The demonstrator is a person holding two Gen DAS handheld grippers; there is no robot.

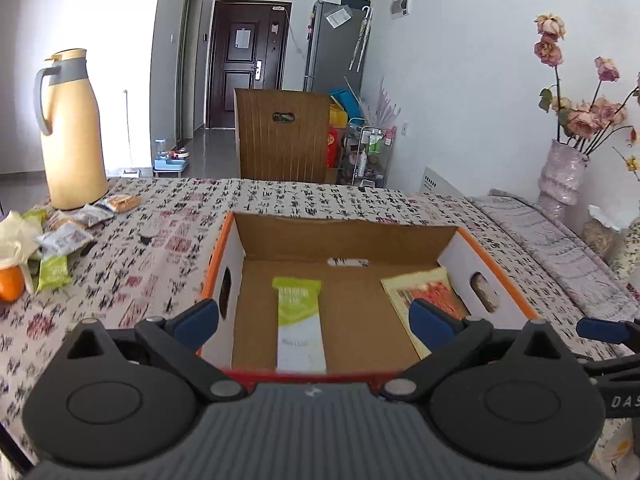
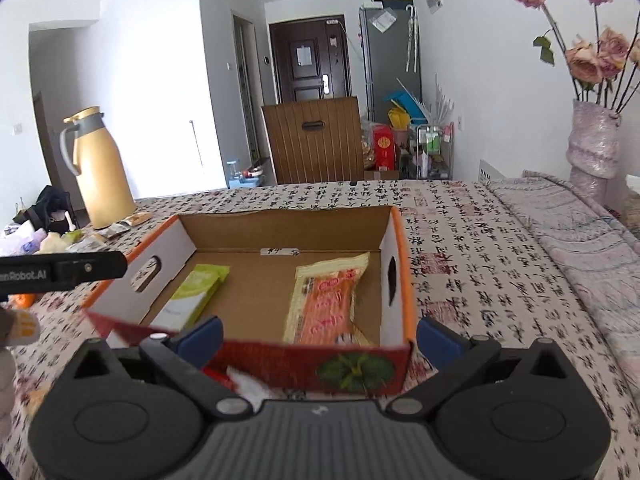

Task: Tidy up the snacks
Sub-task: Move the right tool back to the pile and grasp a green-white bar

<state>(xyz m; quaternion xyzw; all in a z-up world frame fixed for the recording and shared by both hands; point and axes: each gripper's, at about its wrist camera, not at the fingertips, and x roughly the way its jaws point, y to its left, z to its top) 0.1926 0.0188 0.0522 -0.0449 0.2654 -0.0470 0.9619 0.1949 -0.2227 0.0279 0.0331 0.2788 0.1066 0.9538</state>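
An open cardboard box (image 1: 344,244) with orange rims stands on the patterned tablecloth; the right wrist view shows it as the box (image 2: 280,228) too. Inside lie a green-and-white snack bar (image 1: 300,320) and an orange-yellow snack packet (image 1: 430,292); from the right they show as the bar (image 2: 192,296) and the packet (image 2: 328,296). My left gripper (image 1: 316,322) hangs open over the box's near edge, holding nothing. My right gripper (image 2: 320,338) is open too, straddling the box's red front wall. More snack packets (image 1: 68,236) lie loose at the far left of the table.
A yellow thermos jug (image 1: 70,128) stands at the table's back left, an orange (image 1: 10,284) near the left edge. A vase of dried roses (image 1: 560,176) sits at the right by a folded quilt (image 2: 580,232). A wooden chair back (image 1: 282,136) rises behind the table.
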